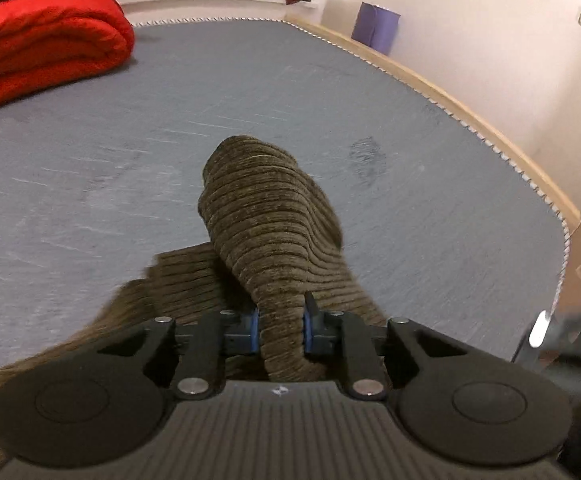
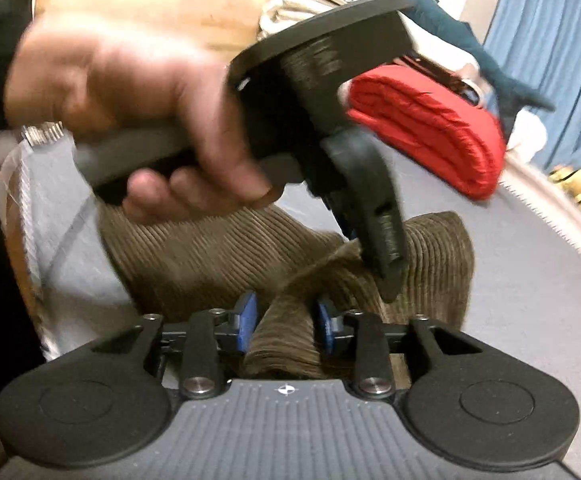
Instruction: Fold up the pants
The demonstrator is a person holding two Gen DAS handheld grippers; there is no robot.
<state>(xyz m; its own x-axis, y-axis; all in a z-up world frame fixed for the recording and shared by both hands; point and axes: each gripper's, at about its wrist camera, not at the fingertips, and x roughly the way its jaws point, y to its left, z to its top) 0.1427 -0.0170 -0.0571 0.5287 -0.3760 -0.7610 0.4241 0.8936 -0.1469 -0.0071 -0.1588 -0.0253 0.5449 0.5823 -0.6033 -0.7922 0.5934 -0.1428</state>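
Lying bunched on the grey bed (image 1: 250, 92), the brown corduroy pants (image 1: 266, 216) are pinched in a raised fold by the left gripper (image 1: 281, 326); another fold is clamped by the right gripper (image 2: 286, 320), the two grippers close together.

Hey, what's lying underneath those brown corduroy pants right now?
The brown corduroy pants lie on a grey bed cover, bare all around them. Whatever sits directly beneath the bunched fabric is covered, so nothing else can be confirmed there.
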